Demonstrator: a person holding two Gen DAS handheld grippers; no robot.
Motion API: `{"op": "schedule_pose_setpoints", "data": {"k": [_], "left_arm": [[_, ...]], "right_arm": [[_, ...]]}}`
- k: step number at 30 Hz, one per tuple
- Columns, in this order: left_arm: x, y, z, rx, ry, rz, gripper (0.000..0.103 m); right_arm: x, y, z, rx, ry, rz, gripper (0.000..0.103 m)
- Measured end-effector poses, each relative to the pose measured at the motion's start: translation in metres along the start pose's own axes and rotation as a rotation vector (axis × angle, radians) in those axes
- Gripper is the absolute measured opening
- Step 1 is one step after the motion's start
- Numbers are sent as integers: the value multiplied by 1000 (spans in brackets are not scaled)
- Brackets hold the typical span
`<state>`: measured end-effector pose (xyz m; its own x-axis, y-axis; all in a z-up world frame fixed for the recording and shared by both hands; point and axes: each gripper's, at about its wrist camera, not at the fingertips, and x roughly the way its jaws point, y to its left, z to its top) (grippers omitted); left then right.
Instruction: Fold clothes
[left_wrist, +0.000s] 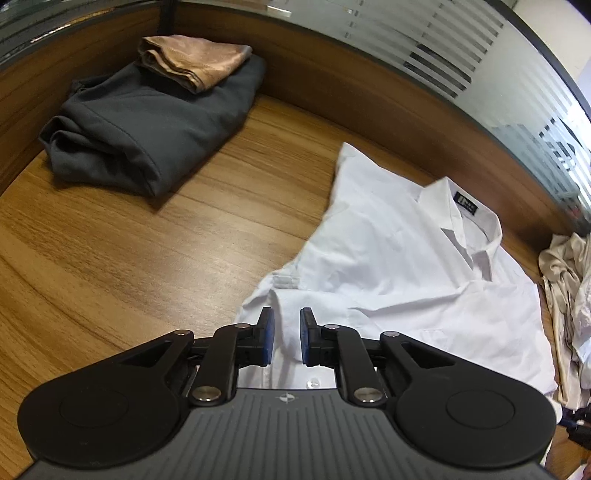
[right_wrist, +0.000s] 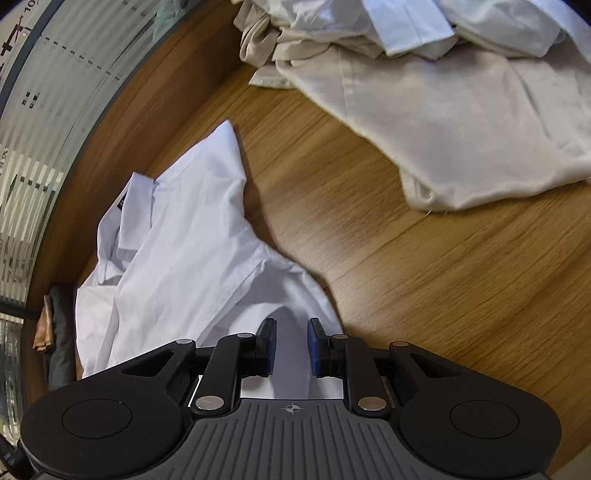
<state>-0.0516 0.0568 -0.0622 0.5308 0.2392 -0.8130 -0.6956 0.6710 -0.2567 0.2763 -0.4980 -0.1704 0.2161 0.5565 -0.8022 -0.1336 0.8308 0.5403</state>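
Note:
A white collared shirt (left_wrist: 388, 258) lies partly folded on the wooden table (left_wrist: 129, 258), its collar and dark label toward the far right. My left gripper (left_wrist: 286, 328) hovers over the shirt's near edge, by the button placket. Its blue pads stand slightly apart, with cloth showing in the gap but not pinched. In the right wrist view the same shirt (right_wrist: 177, 251) lies rumpled at the left. My right gripper (right_wrist: 291, 336) sits over the shirt's near corner, its jaws also a little apart, with loose white fabric between them.
A folded dark grey garment (left_wrist: 147, 122) with a folded tan cloth (left_wrist: 195, 59) on top sits at the table's far left corner. A heap of cream and white clothes (right_wrist: 443, 110) lies to the right. A wooden ledge and frosted glass wall (left_wrist: 443, 55) border the table.

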Motion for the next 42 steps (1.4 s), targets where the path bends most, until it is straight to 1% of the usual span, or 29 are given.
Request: {"op": "schedule_pose_setpoints", "data": {"k": [2, 4, 5, 7, 8, 10, 11, 12, 14, 16, 18, 20, 23, 24, 25, 26, 29, 31, 33, 35, 38, 42], "left_arm": [[2, -4, -2, 20, 7, 0, 15], [4, -7, -4, 35, 13, 1, 19], [5, -8, -5, 40, 17, 2, 19], [5, -10, -6, 52, 24, 6, 19], [4, -10, -6, 58, 19, 5, 19], [2, -10, -8, 67, 15, 10, 19], [2, -9, -9, 67, 20, 12, 19], [3, -7, -10, 65, 24, 15, 19], [4, -4, -11, 66, 30, 25, 19], [2, -2, -12, 68, 23, 33, 19], [-1, 1, -13, 70, 14, 37, 19], [-2, 4, -15, 72, 22, 33, 19], [-4, 6, -21, 91, 36, 34, 19], [-4, 6, -23, 100, 41, 35, 21], [-4, 6, -26, 116, 43, 41, 24], [-6, 6, -28, 130, 42, 47, 25], [-10, 11, -34, 149, 38, 52, 25], [-13, 17, -38, 148, 37, 57, 25], [-15, 25, -41, 141, 40, 61, 25], [-19, 35, -41, 133, 38, 65, 25], [-24, 48, -36, 135, 32, 53, 25], [-30, 58, -15, 150, 49, 18, 27]], "right_arm": [[1, -1, 1, 10, -14, 5, 20], [6, 2, 2, -26, -14, -7, 20], [10, 4, 1, -51, -12, -15, 19], [13, 9, 1, -96, -20, -28, 3], [10, 13, 1, -109, -47, -26, 3], [4, 19, 1, -137, -93, -19, 3], [3, 22, 2, -162, -102, -24, 3], [3, 25, 2, -196, -97, -38, 3], [9, 31, 3, -283, -51, -88, 4], [8, 33, 4, -356, -28, -140, 5], [-1, 32, 4, -401, -35, -175, 5], [-14, 31, 5, -426, -67, -194, 5], [-26, 36, 3, -460, -115, -164, 5], [-25, 40, 1, -466, -123, -143, 5], [-23, 44, -2, -474, -122, -118, 6], [-20, 48, -5, -485, -119, -100, 6], [-3, 59, -20, -530, -95, -83, 7], [9, 62, -30, -563, -73, -102, 7], [19, 62, -37, -605, -53, -149, 7], [21, 64, -40, -621, -55, -174, 7], [8, 72, -42, -623, -92, -164, 8], [-14, 93, -57, -642, -132, -142, 17]]}}
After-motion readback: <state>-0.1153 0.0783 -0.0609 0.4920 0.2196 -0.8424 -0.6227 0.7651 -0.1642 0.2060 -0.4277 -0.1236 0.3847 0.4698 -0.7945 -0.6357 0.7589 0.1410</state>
